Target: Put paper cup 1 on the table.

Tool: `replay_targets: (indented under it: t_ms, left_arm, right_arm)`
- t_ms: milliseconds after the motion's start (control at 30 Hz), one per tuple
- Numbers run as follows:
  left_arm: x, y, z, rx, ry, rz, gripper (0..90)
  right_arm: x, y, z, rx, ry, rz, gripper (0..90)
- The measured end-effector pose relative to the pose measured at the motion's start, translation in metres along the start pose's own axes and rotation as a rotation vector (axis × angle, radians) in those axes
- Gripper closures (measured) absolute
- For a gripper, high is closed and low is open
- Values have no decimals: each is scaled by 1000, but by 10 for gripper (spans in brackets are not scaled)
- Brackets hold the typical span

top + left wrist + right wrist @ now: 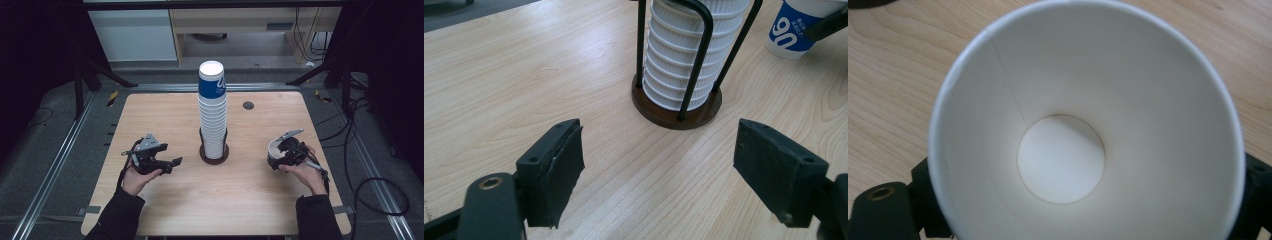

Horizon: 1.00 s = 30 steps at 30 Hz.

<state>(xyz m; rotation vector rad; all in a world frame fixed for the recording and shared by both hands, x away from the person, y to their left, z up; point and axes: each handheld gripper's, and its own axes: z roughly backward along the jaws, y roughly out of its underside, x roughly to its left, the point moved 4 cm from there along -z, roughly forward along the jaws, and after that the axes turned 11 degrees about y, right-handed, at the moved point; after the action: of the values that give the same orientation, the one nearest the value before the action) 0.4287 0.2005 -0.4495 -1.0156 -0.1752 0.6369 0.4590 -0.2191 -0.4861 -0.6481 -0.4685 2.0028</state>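
The right gripper [276,156] clamps 1 paper cup [1083,135] between its jaws, low over the right side of the table [250,200]; the cup's mouth faces that gripper's camera. The left gripper [172,162] hovers with its jaws spread wide and nothing between them, pointing at the cup stack [213,112]. The stack stands upright in a wire holder [676,107] at the table's middle.

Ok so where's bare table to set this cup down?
Bare wood spans the near edge between both hands, and the left side beyond the left claw. The middle is crowded by the cup stack in its holder; the right claw holds the cup.
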Motion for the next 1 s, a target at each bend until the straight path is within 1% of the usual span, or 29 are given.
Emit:
replay_targets:
  t_ms: [67,133,200,333,400,500,567,600,667,767,900,1000]
  left_arm:
    - [0,0,1,-3,1,0,193]
    - [0,0,1,-3,-1,0,193]
    - [0,0,1,-3,-1,0,193]
    - [0,0,1,-1,-1,0,193]
    - [0,0,1,-1,-1,0,192]
    - [1,0,1,-4,0,0,192]
    - [2,0,1,-3,-2,2,192]
    - [2,0,1,-3,-3,2,192]
    - [3,1,1,-4,-3,5,191]
    - [3,1,1,-6,-4,10,191]
    - [4,1,2,-7,-3,13,191]
    - [4,2,1,-4,-2,13,192]
  right_arm:
    - [0,-1,1,-13,-7,-7,92]
    - [-1,-3,4,-43,-14,-17,85]
    - [-2,-5,7,-70,-7,-28,82]
    - [-4,-8,12,-121,-7,-47,74]
    - [-5,-11,16,-163,-11,-54,73]
    - [-5,-13,20,-195,-21,-73,73]
    - [-7,-14,23,-214,-8,-76,75]
    - [-8,-15,24,-220,-9,-90,74]
    - [-10,-16,27,-243,-4,-98,75]
    - [-13,-19,35,-283,5,-120,76]
    - [-14,-24,46,-342,0,-143,84]
    - [-12,-29,55,-392,-25,-155,87]
